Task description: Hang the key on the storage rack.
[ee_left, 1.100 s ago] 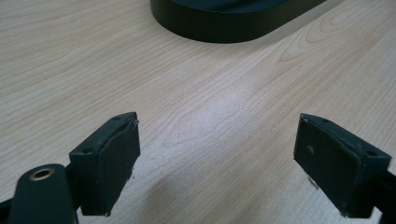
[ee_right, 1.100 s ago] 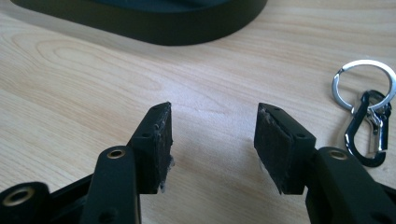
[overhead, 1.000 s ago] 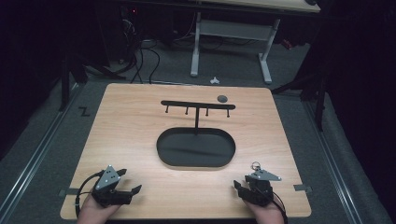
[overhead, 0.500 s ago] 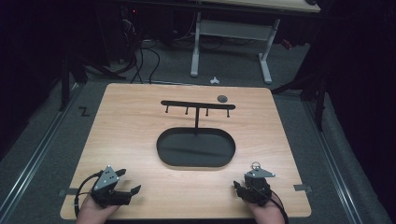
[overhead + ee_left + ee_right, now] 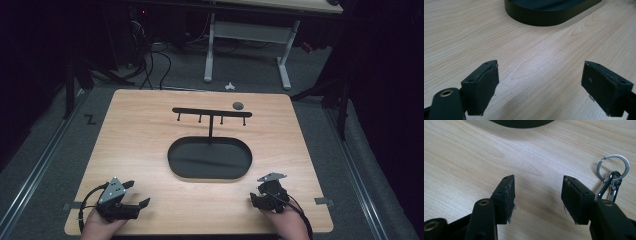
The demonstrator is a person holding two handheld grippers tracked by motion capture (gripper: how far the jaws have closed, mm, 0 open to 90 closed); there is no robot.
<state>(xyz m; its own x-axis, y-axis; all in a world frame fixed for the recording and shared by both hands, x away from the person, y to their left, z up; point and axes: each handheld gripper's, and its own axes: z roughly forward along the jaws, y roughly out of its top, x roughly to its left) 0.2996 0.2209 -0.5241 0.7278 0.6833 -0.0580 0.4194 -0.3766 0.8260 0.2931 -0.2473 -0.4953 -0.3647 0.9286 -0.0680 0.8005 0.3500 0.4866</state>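
Note:
A black stand with an oval base (image 5: 210, 159) and a T-shaped bar of hooks (image 5: 212, 113) sits mid-table. My left gripper (image 5: 137, 194) rests at the near left corner, open wide over bare wood, and its own view has the base's rim (image 5: 544, 17) ahead of the gripper (image 5: 540, 82). My right gripper (image 5: 261, 192) lies near the front right, open with nothing between the fingers (image 5: 537, 195). A silver key ring with a small carabiner clip (image 5: 613, 173) lies on the wood just right of its right fingertip (image 5: 574, 197).
A small grey round object (image 5: 238, 105) lies on the wooden table (image 5: 140, 140) behind the hook bar. Beyond the table's far edge are a white desk frame (image 5: 245, 35) and cables on the floor.
The right gripper has edged slightly to the left. The left gripper has stayed in place.

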